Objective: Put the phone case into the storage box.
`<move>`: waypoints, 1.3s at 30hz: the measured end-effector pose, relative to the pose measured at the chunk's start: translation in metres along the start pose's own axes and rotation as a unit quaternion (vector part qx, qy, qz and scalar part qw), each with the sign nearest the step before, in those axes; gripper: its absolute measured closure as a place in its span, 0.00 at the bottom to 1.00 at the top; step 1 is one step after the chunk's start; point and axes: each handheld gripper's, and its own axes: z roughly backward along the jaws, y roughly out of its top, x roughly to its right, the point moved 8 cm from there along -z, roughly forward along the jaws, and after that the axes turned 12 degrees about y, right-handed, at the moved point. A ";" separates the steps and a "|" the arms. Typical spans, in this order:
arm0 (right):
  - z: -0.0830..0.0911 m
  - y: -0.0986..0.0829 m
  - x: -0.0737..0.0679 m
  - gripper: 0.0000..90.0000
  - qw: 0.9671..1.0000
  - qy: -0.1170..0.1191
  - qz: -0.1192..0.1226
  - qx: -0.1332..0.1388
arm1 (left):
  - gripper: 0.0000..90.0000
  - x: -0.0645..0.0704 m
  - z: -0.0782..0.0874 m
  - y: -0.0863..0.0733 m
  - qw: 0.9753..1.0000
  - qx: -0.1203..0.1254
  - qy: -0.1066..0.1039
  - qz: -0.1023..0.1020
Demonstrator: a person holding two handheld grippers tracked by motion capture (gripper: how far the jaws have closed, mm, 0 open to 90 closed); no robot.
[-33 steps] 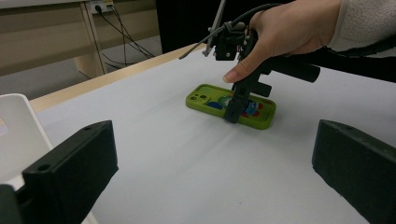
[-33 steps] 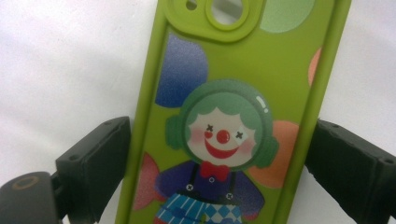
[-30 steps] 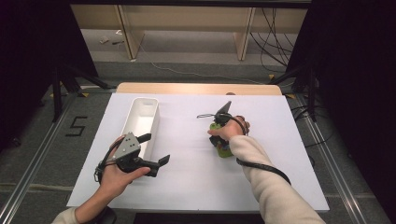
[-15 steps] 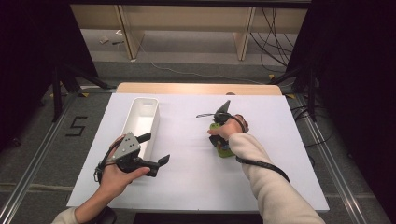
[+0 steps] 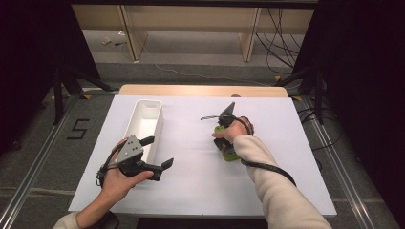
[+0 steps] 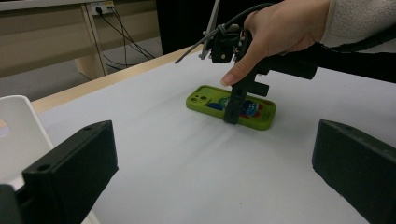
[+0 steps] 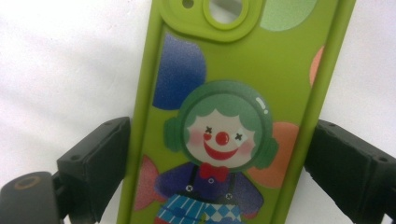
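A lime-green phone case (image 5: 230, 152) with a clown picture lies flat on the white table, right of centre. My right gripper (image 5: 223, 139) points down onto it, and in the right gripper view its two jaws press against the long edges of the case (image 7: 243, 70). The left gripper view shows the same case (image 6: 205, 100) from across the table, with a person's hand on the right gripper (image 6: 232, 109). My left gripper (image 5: 160, 151) is held over the table's front left, open, with nothing between its jaws (image 6: 212, 140).
A long white tray (image 5: 155, 125) stands at the left, just beyond the left gripper, and its corner (image 6: 18, 130) shows in the left gripper view. The white sheet (image 5: 191, 181) ends at a wooden strip (image 5: 200, 90) at the back. Cables lie on the floor beyond.
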 end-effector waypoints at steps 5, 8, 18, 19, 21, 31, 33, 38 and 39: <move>0.000 0.000 0.000 0.13 1.000 -0.001 -0.001 -0.001 | 0.00 0.000 0.000 0.000 1.000 0.000 0.000 0.001; 0.000 0.000 0.000 0.14 1.000 -0.001 -0.001 -0.001 | 0.00 0.000 0.000 0.000 1.000 0.000 0.000 0.000; 0.001 0.000 -0.001 0.16 1.000 0.000 -0.002 -0.002 | 0.00 0.000 0.000 0.000 1.000 -0.001 -0.001 0.000; 0.001 0.000 -0.001 0.16 1.000 0.000 -0.002 -0.002 | 0.00 0.000 0.000 0.000 1.000 -0.001 -0.001 -0.001; 0.001 0.000 -0.001 0.16 1.000 -0.001 -0.002 -0.003 | 0.00 0.000 0.000 -0.001 1.000 -0.001 -0.001 0.000; 0.001 0.000 -0.001 0.17 1.000 -0.001 -0.005 -0.001 | 0.00 0.000 0.000 0.000 1.000 -0.001 0.000 0.001; 0.002 0.000 -0.001 0.17 1.000 0.000 -0.005 -0.002 | 0.00 0.000 -0.001 -0.001 1.000 -0.001 0.000 0.001; 0.002 0.000 -0.001 0.17 1.000 0.003 -0.006 0.004 | 0.00 0.000 -0.001 -0.001 1.000 -0.002 -0.001 0.000; 0.002 0.000 -0.001 0.17 1.000 0.004 -0.007 0.004 | 0.00 0.000 -0.001 -0.001 1.000 -0.001 0.000 0.000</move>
